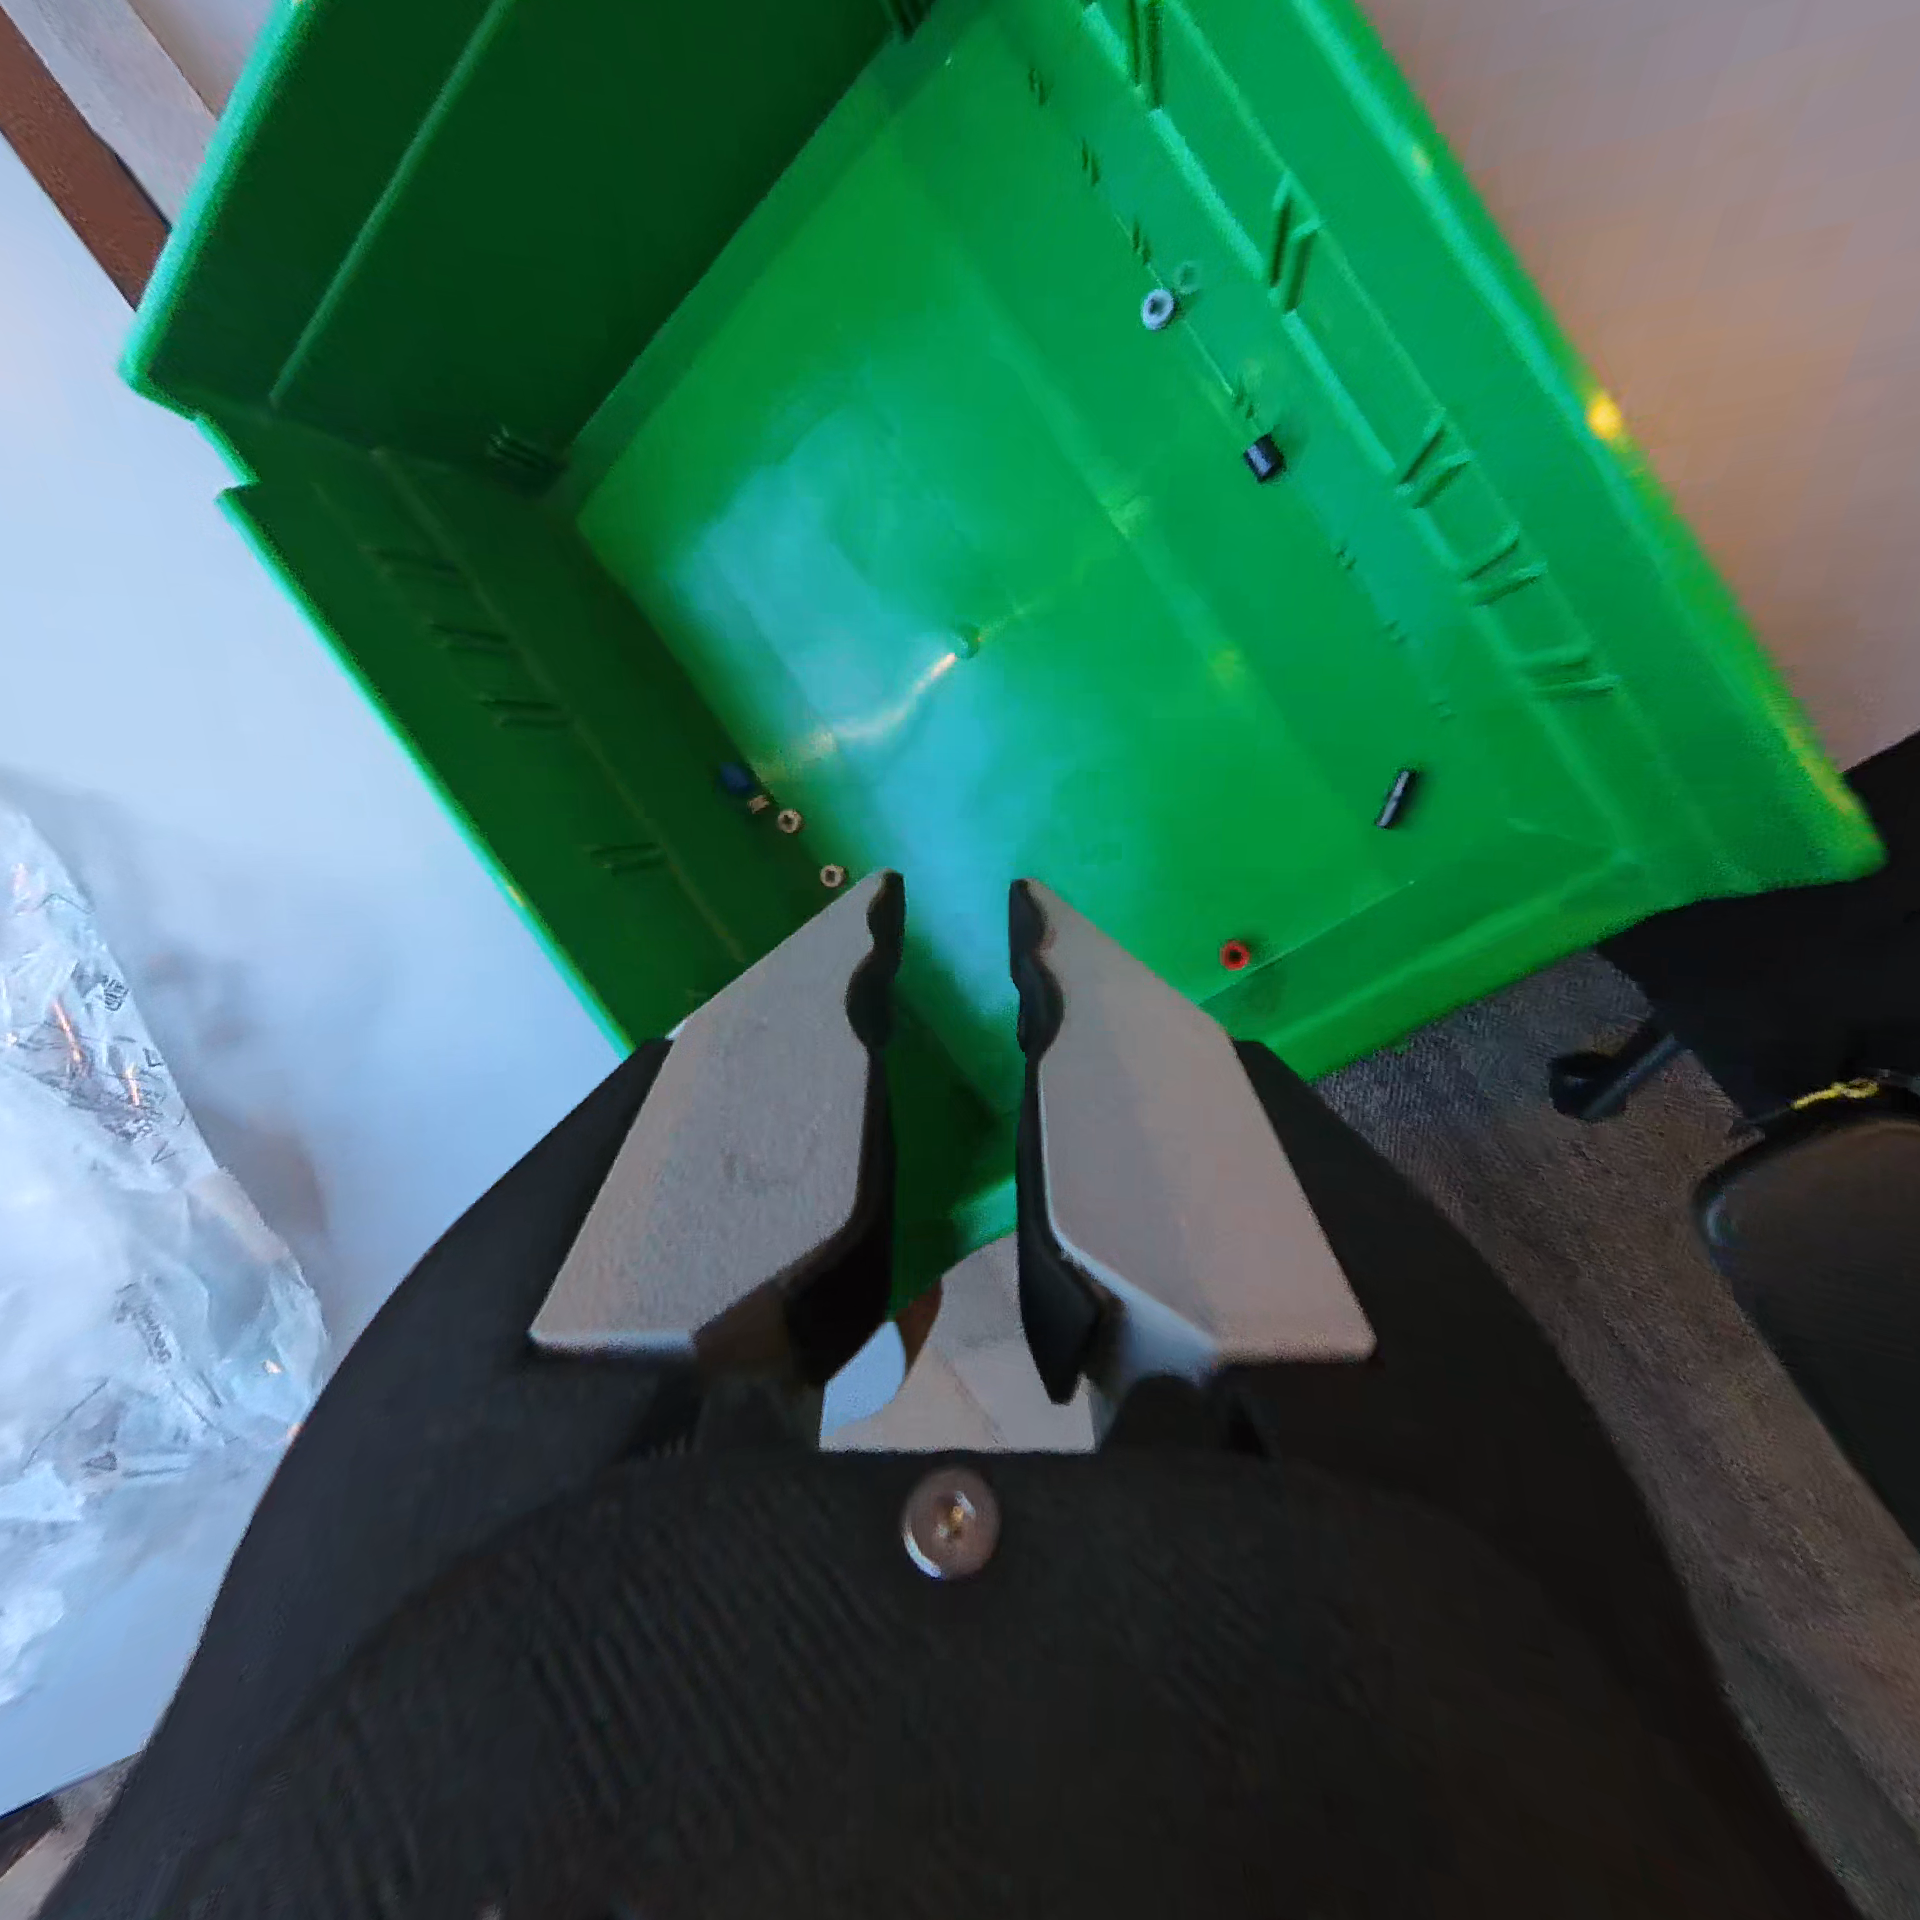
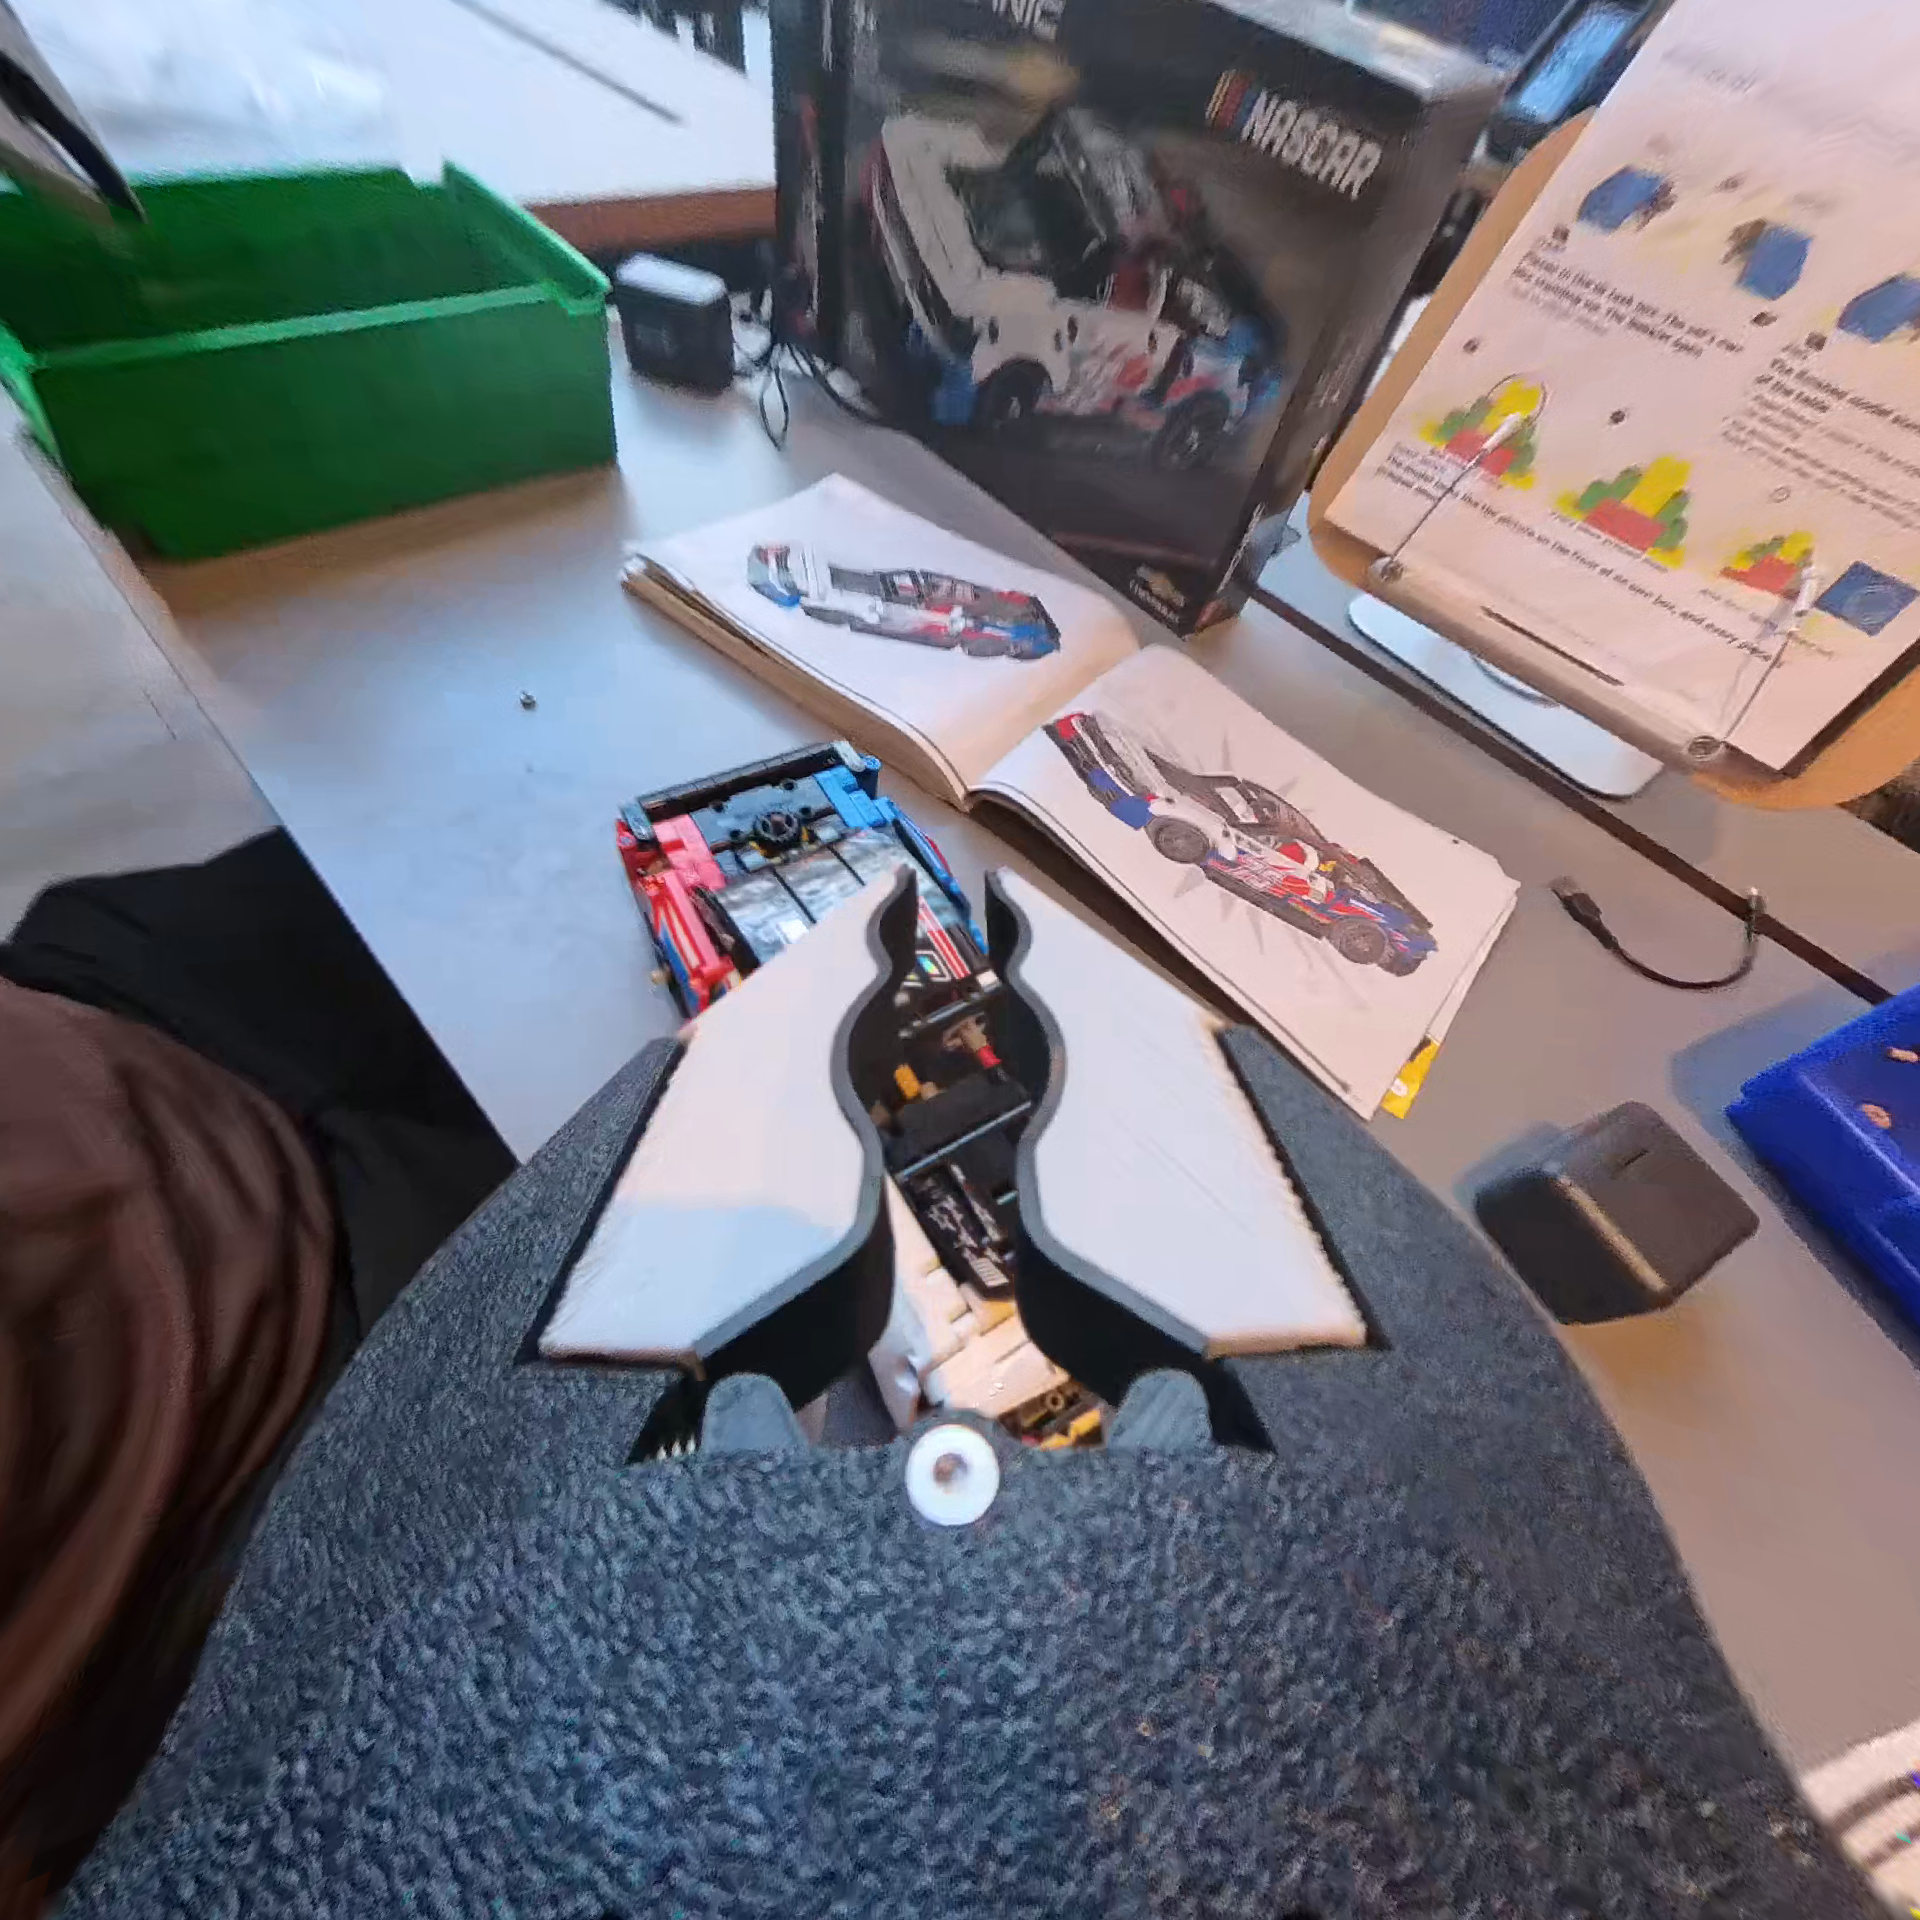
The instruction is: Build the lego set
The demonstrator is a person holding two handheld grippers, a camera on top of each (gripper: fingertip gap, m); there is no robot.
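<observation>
The partly built lego car (image 2: 769, 862), red, blue, black and white, lies on the grey table (image 2: 416, 727). My right gripper (image 2: 948, 883) hangs right over it, jaws a little apart, and the car shows through the gap with nothing seen clamped. My left gripper (image 1: 956, 896) is open and empty above the near end of the green bin (image 1: 1507, 644). On the bin floor lie a few small parts: a grey ring (image 1: 1155, 309), two black pieces (image 1: 1262, 458), a red piece (image 1: 1234, 953), a blue piece (image 1: 734, 777) and tan bits (image 1: 788, 821).
The open instruction booklet (image 2: 1091, 748) lies beyond the car, with the set's box (image 2: 1091, 260) behind it. A sheet on a stand (image 2: 1662, 364), a blue bin (image 2: 1849, 1143) and a black block (image 2: 1616, 1210) are right. The green bin (image 2: 312, 416) is far left. Plastic bags (image 1: 104, 1247) lie beside it. One gripper's finger ends stand about 60 cm off the other's. It is some 11 cm from my left tips to the red piece (image 1: 1234, 953).
</observation>
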